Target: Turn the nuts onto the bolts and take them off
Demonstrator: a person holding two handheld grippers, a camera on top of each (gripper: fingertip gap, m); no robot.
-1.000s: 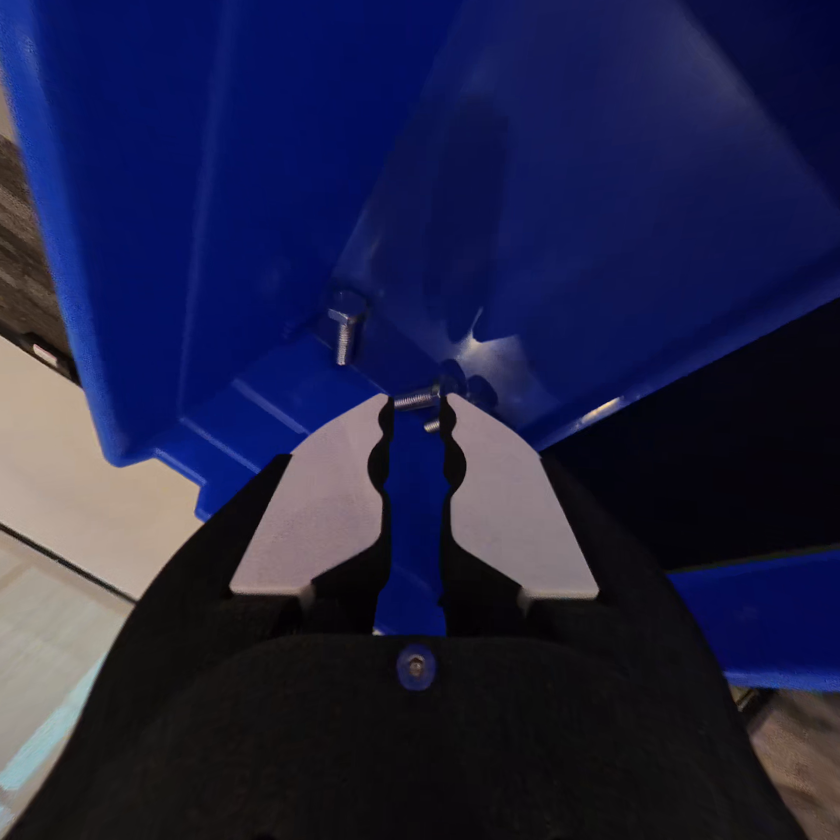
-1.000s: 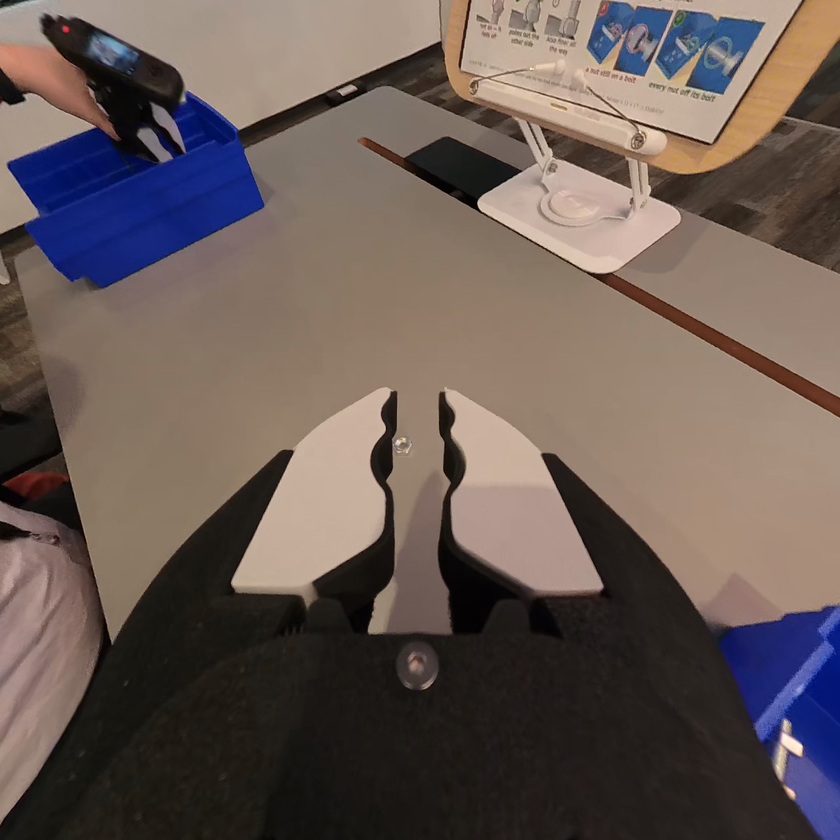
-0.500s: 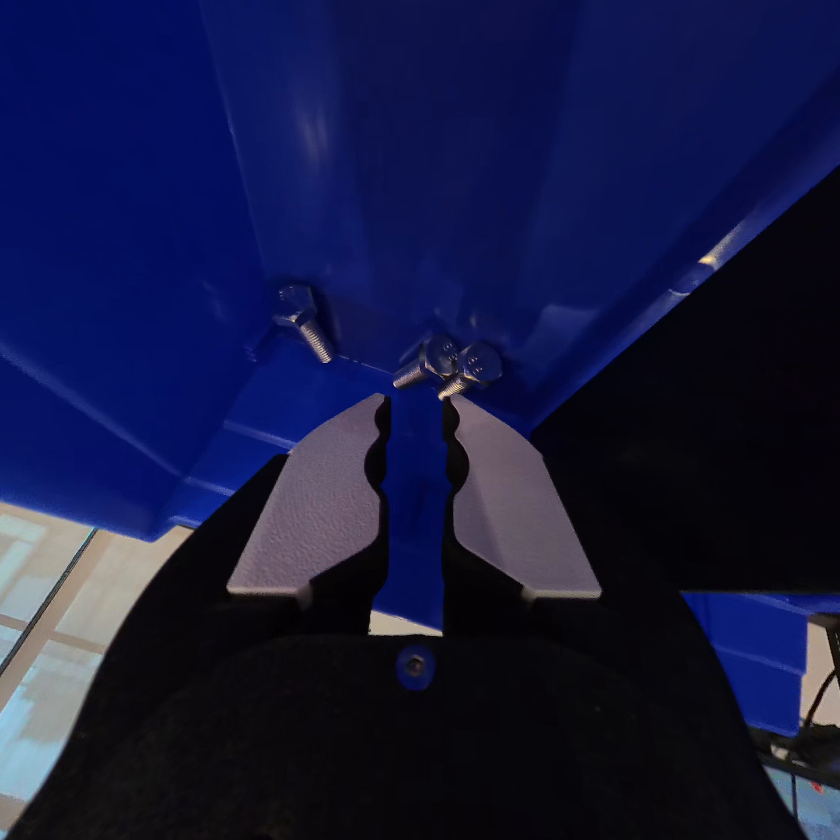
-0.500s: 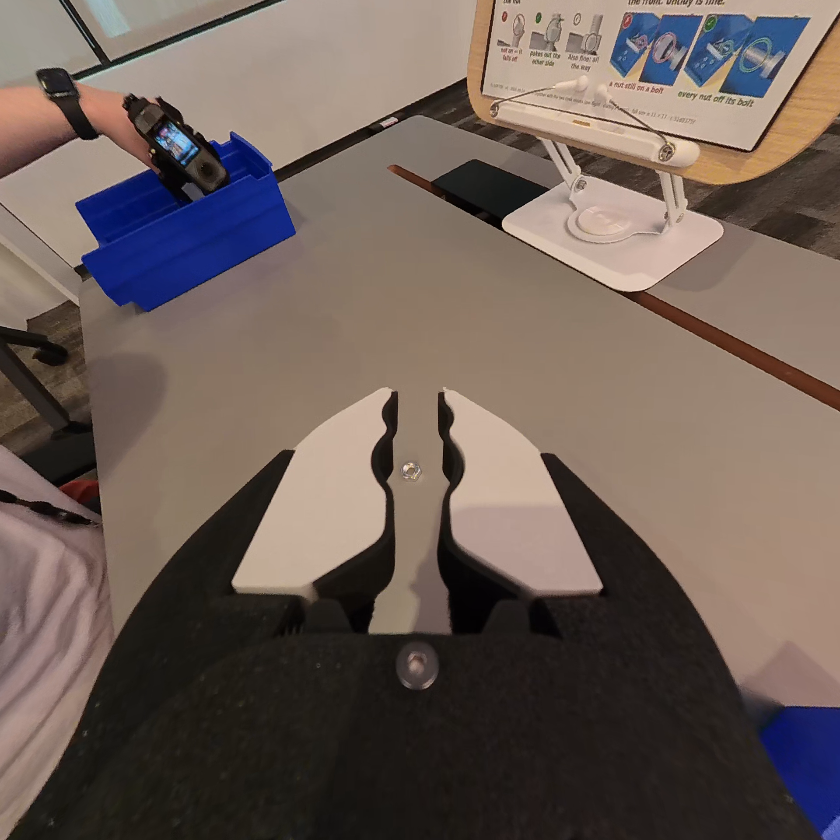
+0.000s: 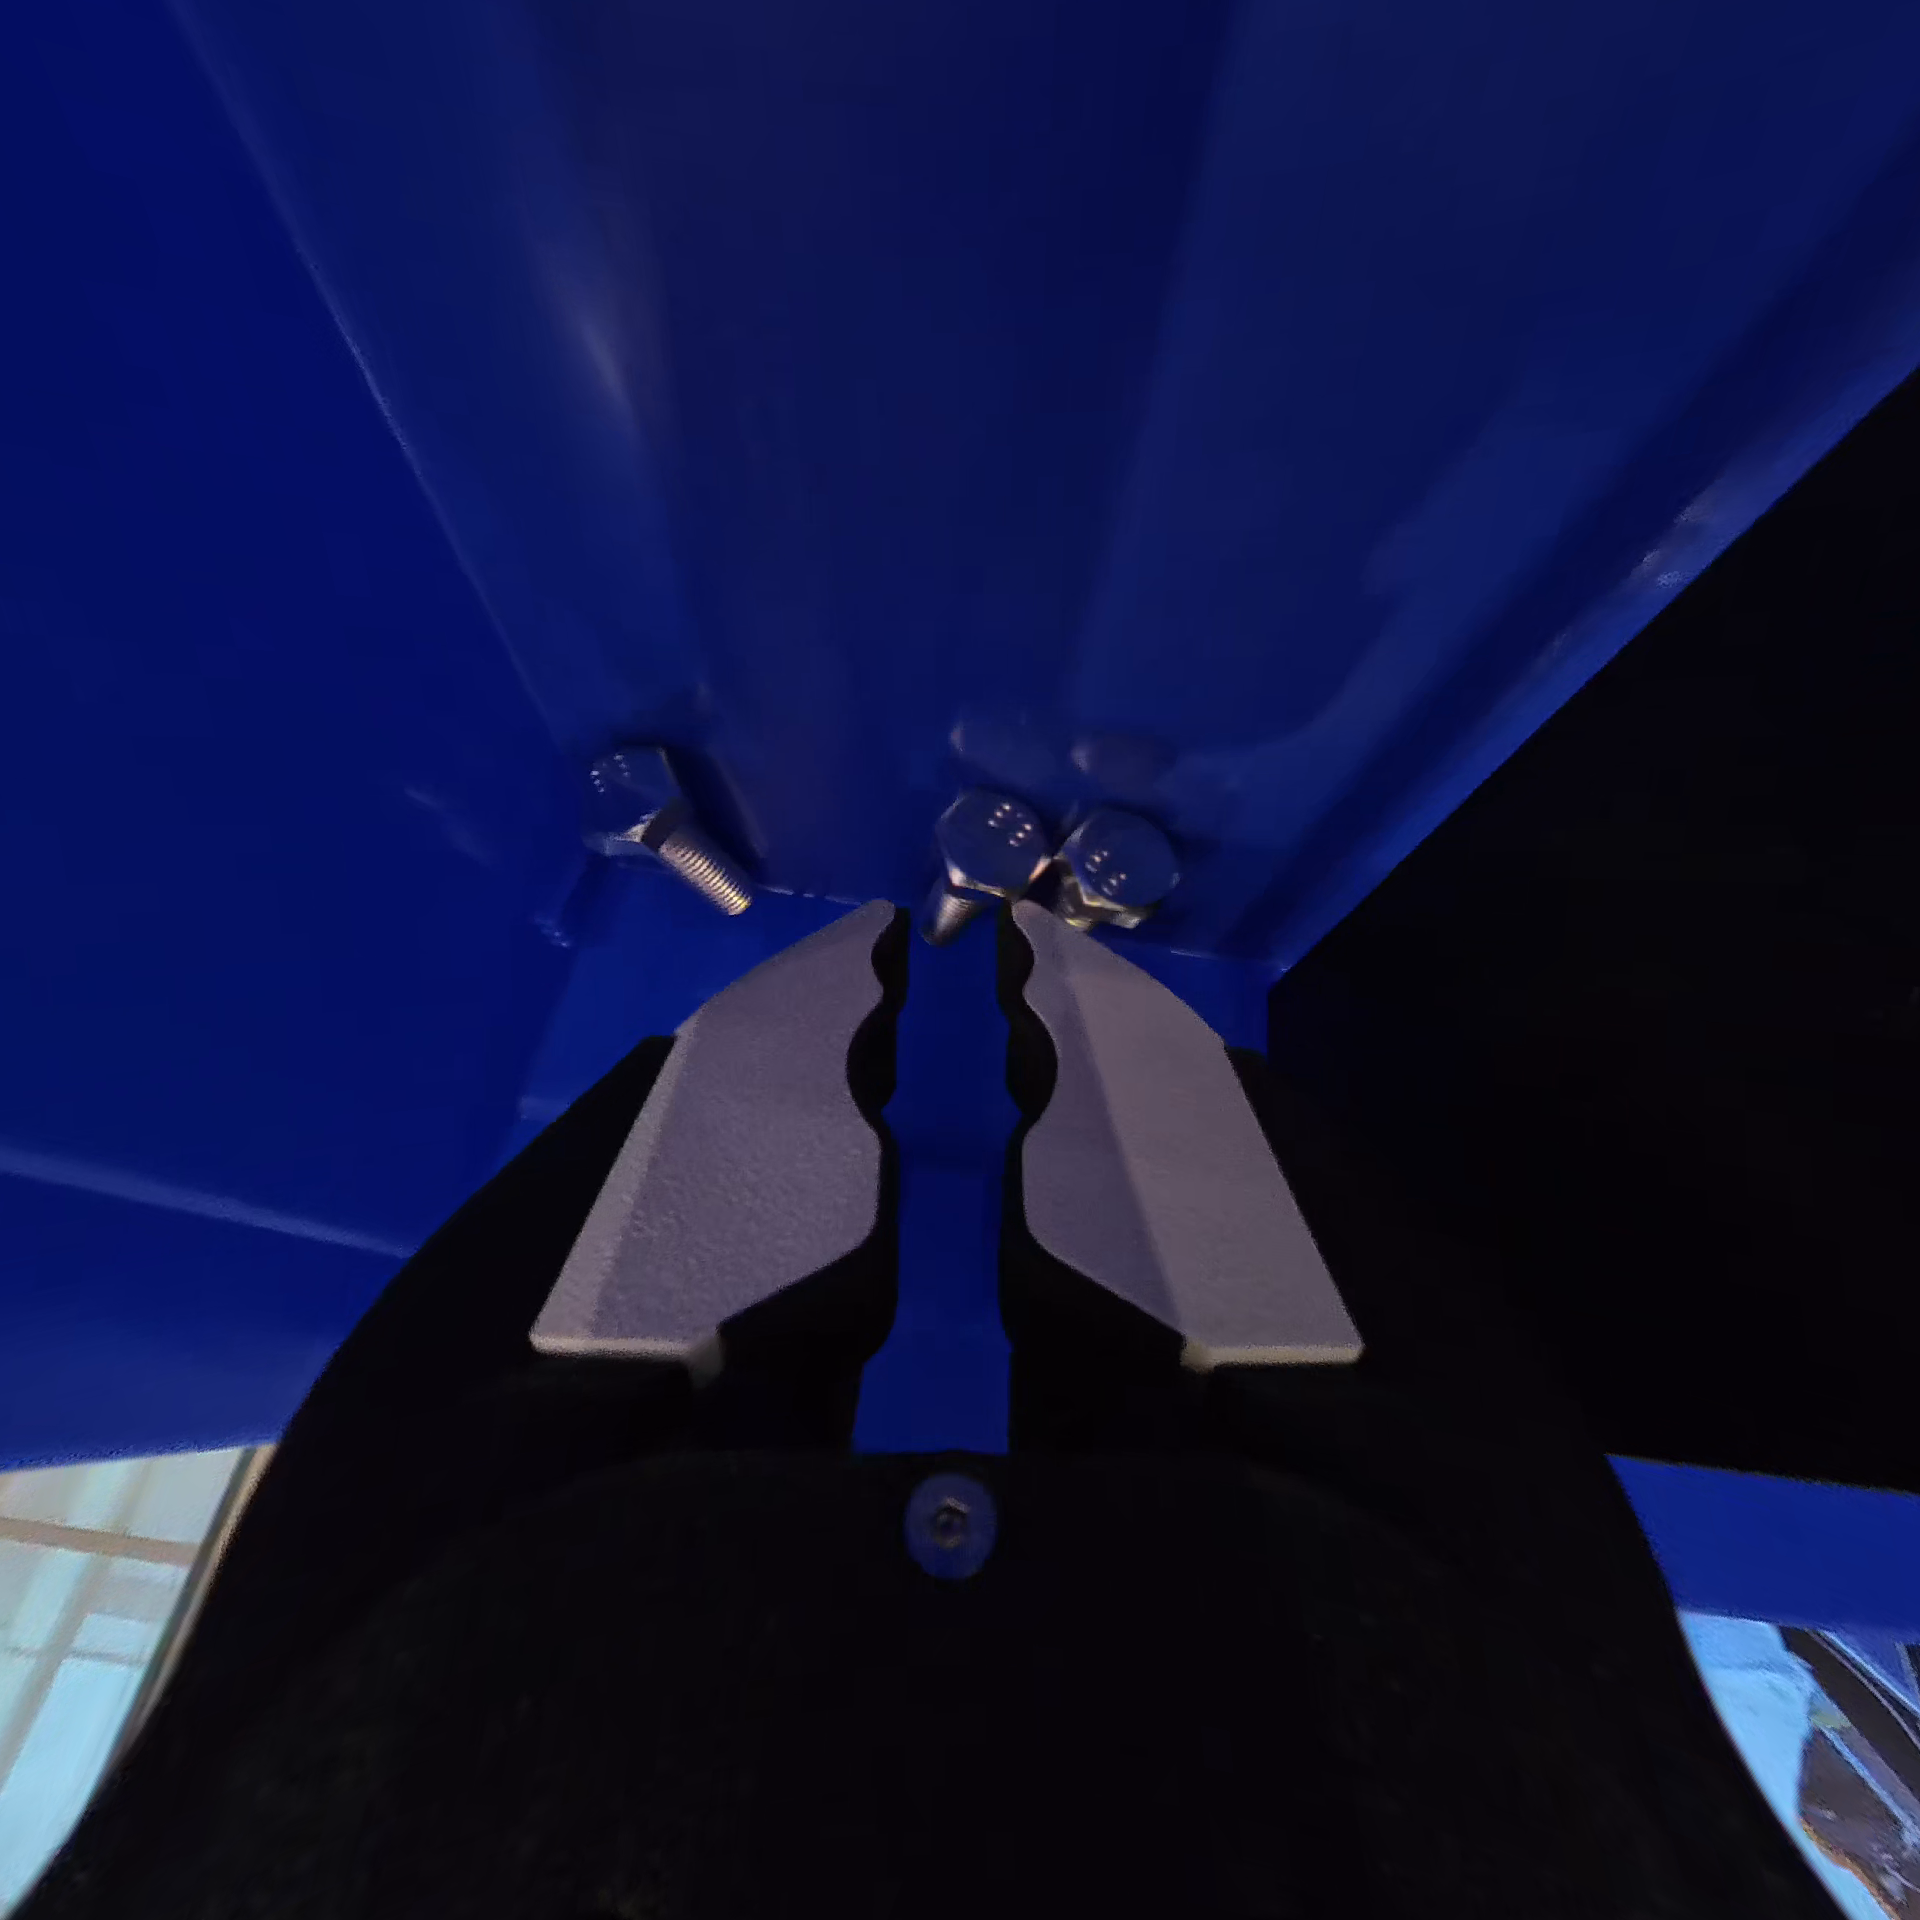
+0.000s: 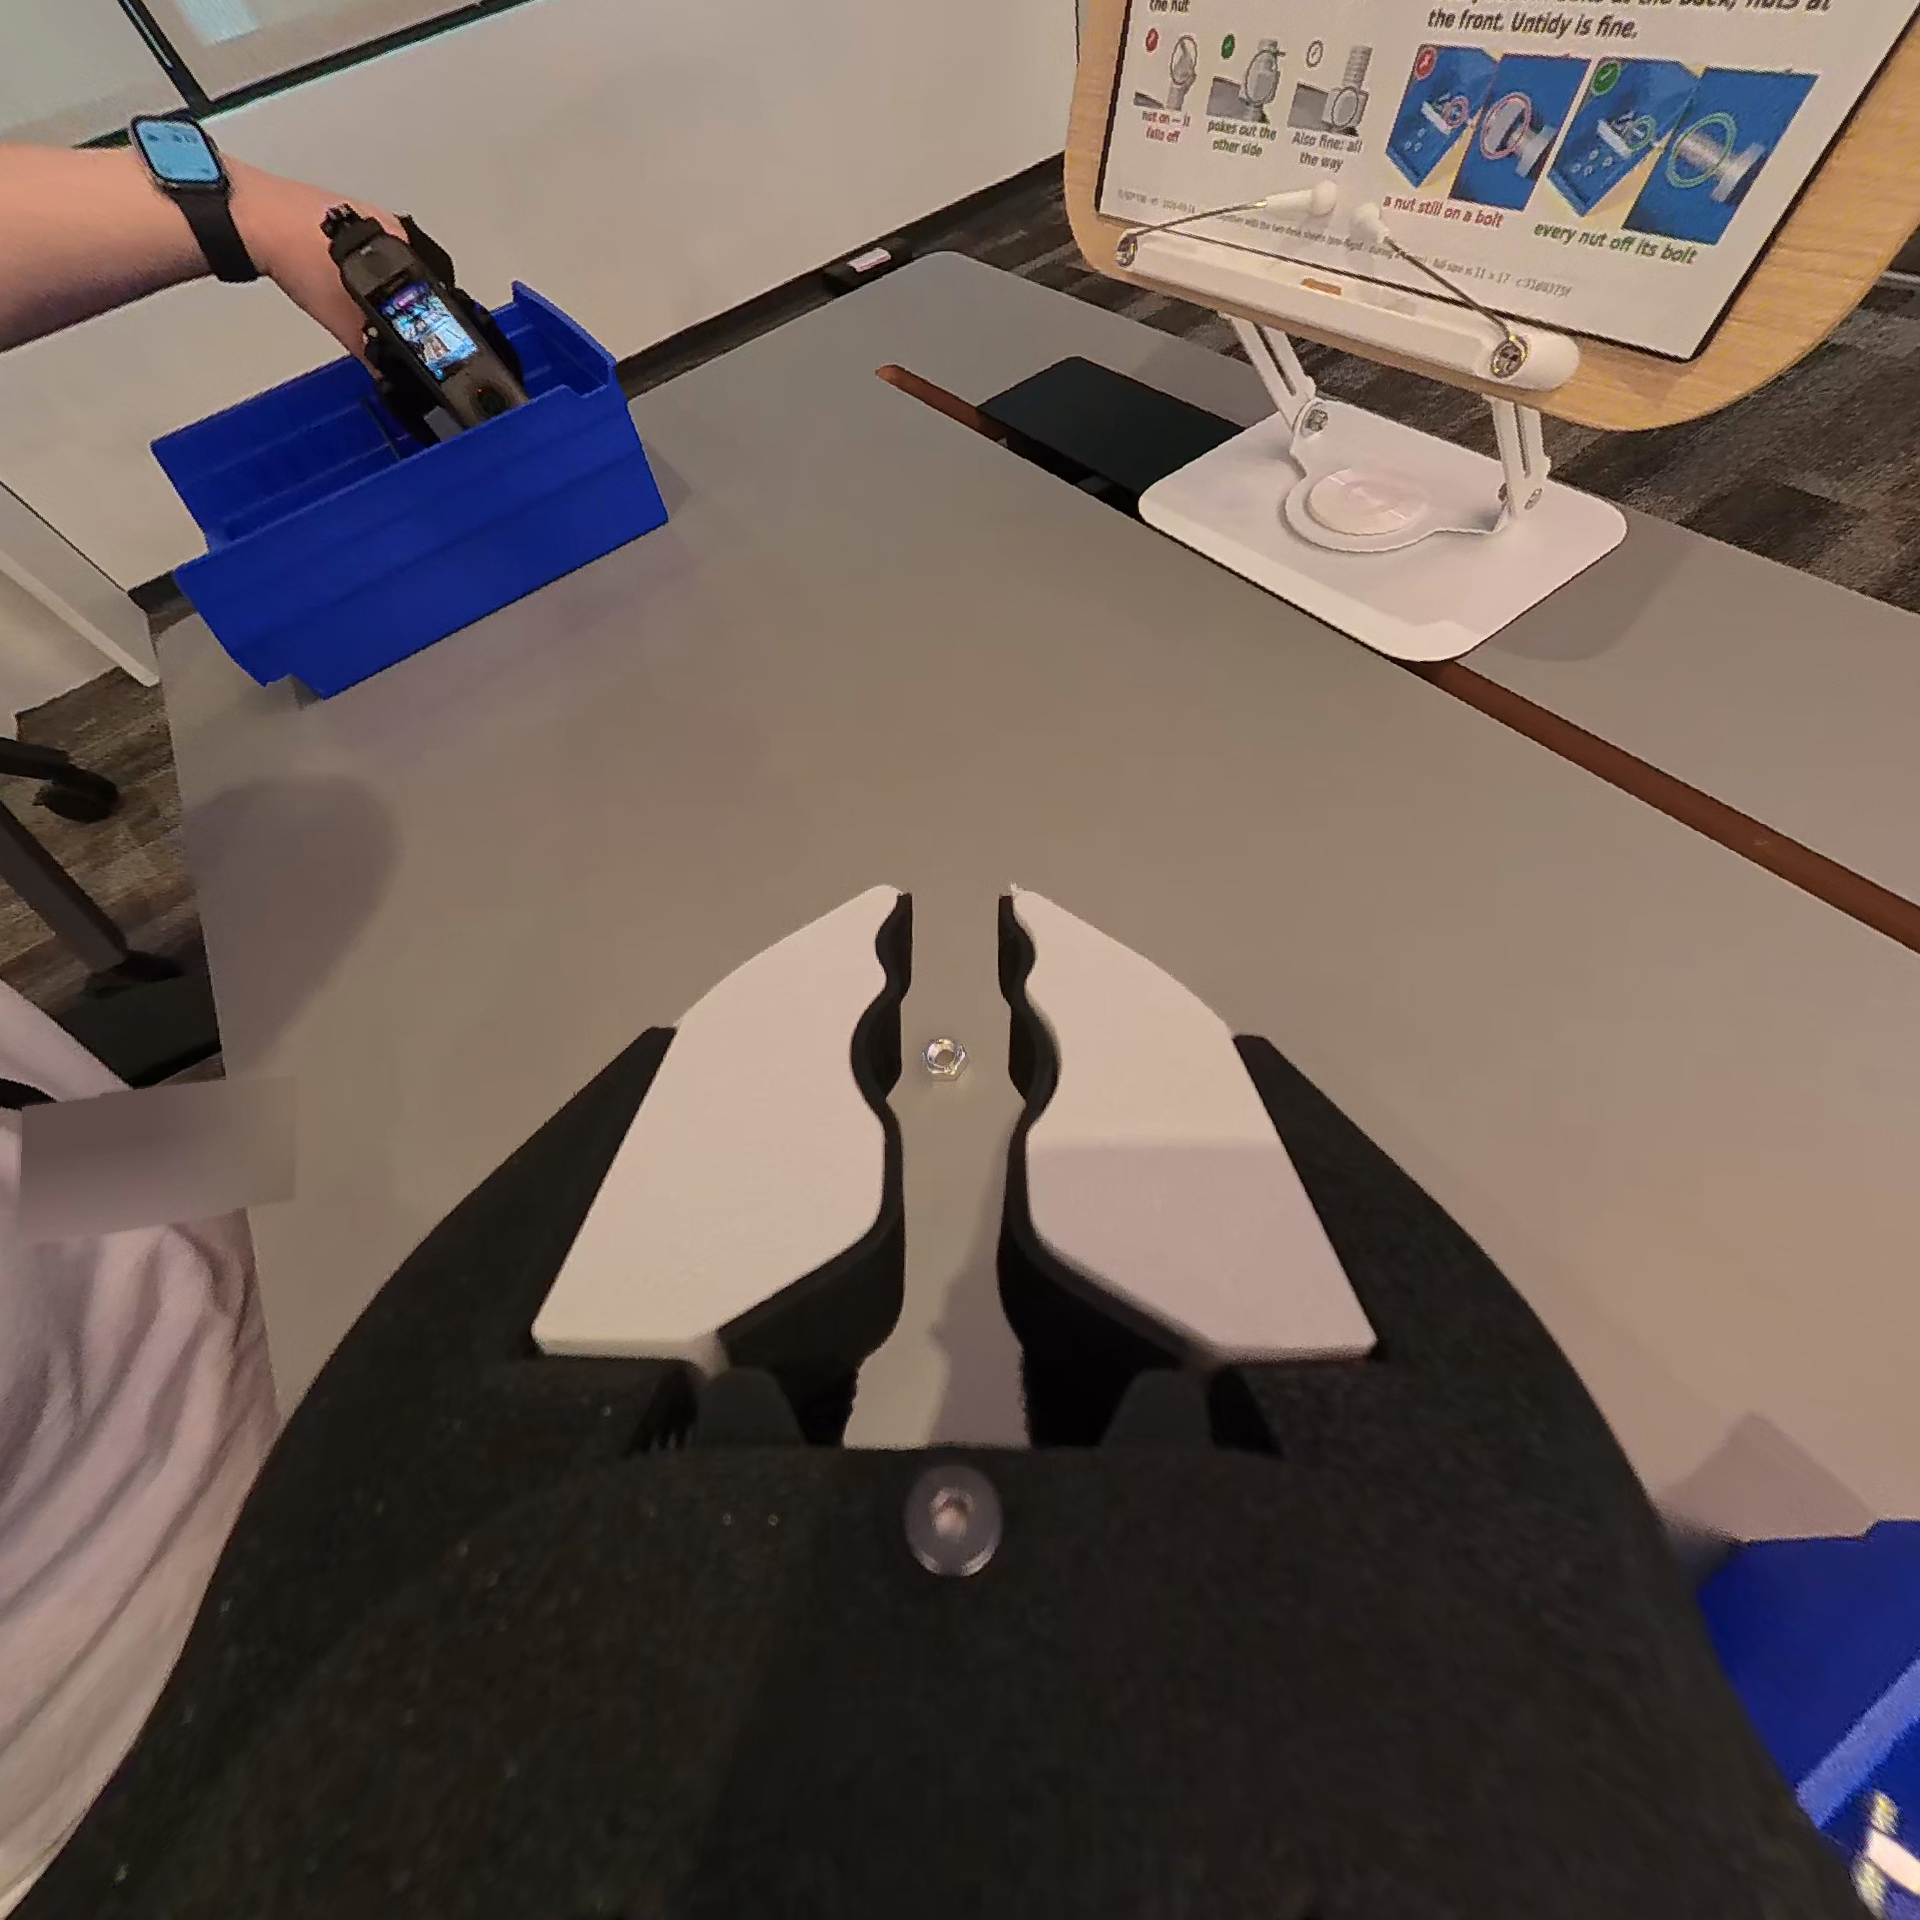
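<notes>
In the left wrist view my left gripper [image 5: 952, 914] is inside a blue bin [image 5: 727, 416], open by a narrow gap. Three silver hex bolts lie in the bin's corner: one at the left [image 5: 665, 831], a middle one [image 5: 982, 847] whose threaded tip points into the gap between my fingertips, and one at the right [image 5: 1117, 868]. In the right wrist view my right gripper [image 6: 954, 896] is open above the grey table [image 6: 1039, 727]. A small silver nut [image 6: 945, 1060] lies on the table, seen between the two fingers. The left gripper also shows far off in that view [image 6: 431, 343], in the blue bin [image 6: 416, 520].
A white stand [image 6: 1382, 540] holds an instruction board [image 6: 1507, 156] at the back right. A second blue bin [image 6: 1829, 1683] is at the lower right edge. A brown seam [image 6: 1662, 790] runs across the table. A person's arm with a watch [image 6: 187, 197] holds the left gripper.
The left gripper moved deeper into the bin, so the bolts sit closer and the middle bolt's tip is now between the fingertips. The right gripper moved forward over the nut, which now shows farther back between the fingers.
</notes>
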